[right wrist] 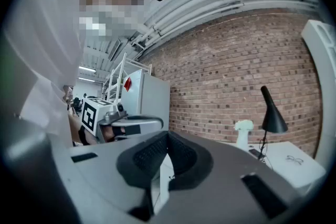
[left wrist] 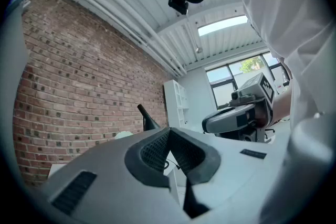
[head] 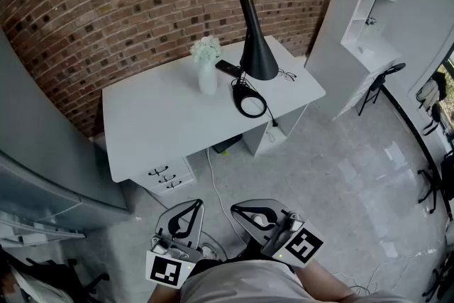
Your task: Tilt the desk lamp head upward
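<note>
Rough red brick wall (head: 106,3) backs a smooth white desk (head: 159,120) bearing a matte black cone-shaded lamp (head: 255,46). Well off the desk, left gripper (head: 197,204) and right gripper (head: 234,210) are pressed together.

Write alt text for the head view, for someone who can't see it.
A black desk lamp stands with its shade facing down on a white desk against a brick wall, beside a white vase. At the bottom edge, the left gripper and right gripper are held close to the person, both shut and empty, well short of the desk.
</note>
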Motion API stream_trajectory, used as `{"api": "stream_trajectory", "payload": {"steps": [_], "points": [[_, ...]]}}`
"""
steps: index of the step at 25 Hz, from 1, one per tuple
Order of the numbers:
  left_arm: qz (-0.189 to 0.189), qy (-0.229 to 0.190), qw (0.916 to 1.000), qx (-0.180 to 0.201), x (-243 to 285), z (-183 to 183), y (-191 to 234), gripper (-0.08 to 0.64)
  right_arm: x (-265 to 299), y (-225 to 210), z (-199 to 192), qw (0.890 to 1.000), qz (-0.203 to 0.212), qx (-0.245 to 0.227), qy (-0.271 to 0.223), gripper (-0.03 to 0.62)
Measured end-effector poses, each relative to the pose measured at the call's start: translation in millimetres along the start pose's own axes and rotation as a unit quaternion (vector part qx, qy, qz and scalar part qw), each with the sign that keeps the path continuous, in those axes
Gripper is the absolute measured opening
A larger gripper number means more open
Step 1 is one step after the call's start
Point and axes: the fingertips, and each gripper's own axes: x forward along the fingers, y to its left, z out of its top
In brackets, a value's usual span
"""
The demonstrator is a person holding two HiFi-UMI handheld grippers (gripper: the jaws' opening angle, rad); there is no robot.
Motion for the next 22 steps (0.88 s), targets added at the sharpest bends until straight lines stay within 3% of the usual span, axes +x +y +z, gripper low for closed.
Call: {"api": "stream_trajectory", "payload": {"steps": [14,22], "points": [[-0.02,0.007,0.9998,-0.008,2.9,-5.7,-9.7,0.006,-12.4,-1.2,1.1,1.0,-0.031,0.002,0.001,0.015],[-0.03,0.0,0.999,-0.034,-7.8,-15.7,-1.8,0.006,-15.9,8.1,-12.1,0.997,-0.067,-0.005,0.028,0.015]]}}
